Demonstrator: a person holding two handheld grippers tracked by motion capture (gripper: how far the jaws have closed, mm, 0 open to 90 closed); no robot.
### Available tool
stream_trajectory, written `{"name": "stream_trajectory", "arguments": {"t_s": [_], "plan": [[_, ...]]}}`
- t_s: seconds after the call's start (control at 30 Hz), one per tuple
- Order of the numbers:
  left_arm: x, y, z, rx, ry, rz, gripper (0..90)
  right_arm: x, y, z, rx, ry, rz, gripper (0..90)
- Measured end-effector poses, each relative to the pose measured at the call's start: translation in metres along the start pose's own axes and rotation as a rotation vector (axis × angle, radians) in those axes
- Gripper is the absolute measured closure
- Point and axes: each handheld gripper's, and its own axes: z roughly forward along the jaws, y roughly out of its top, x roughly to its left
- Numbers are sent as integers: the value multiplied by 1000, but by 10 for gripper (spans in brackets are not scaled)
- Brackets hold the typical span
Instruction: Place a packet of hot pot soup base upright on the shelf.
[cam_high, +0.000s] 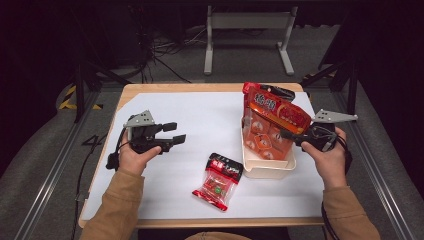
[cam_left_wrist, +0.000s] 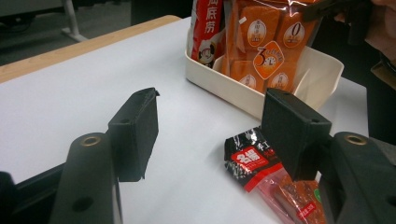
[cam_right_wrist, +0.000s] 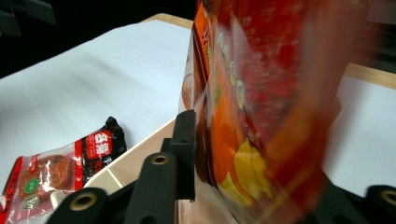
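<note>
The right gripper (cam_high: 292, 135) is standing the big orange snack bag (cam_high: 272, 112) in the cream bin (cam_high: 267, 170) at three o'clock on the surface (cam_high: 200, 115), its fingers loosened around the bag. The left gripper (cam_high: 176, 133) is hovering at nine o'clock, fingers spread on nothing.

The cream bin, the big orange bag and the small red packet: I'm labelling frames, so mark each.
cream bin (cam_high: 267, 171), high view, near rim.
big orange bag (cam_high: 274, 111), high view, printed front.
small red packet (cam_high: 218, 182), high view, clear middle.
</note>
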Motion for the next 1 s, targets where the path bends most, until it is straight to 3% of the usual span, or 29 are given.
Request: {"name": "stream_trajectory", "arguments": {"t_s": [0.27, 0.47, 0.77, 1.0], "plan": [[0, 1, 9, 28, -17, 0, 373, -5, 0, -25, -48, -32, -5, 495], [-1, 1, 21, 51, -33, 10, 365, -6, -2, -39, -47, -33, -12, 422], [-4, 0, 47, 95, -59, 14, 358, -5, -6, -52, -14, -51, -59, 379], [-5, -4, 66, 114, -86, 16, 347, -12, -13, -59, -14, -84, -56, 377]]}}
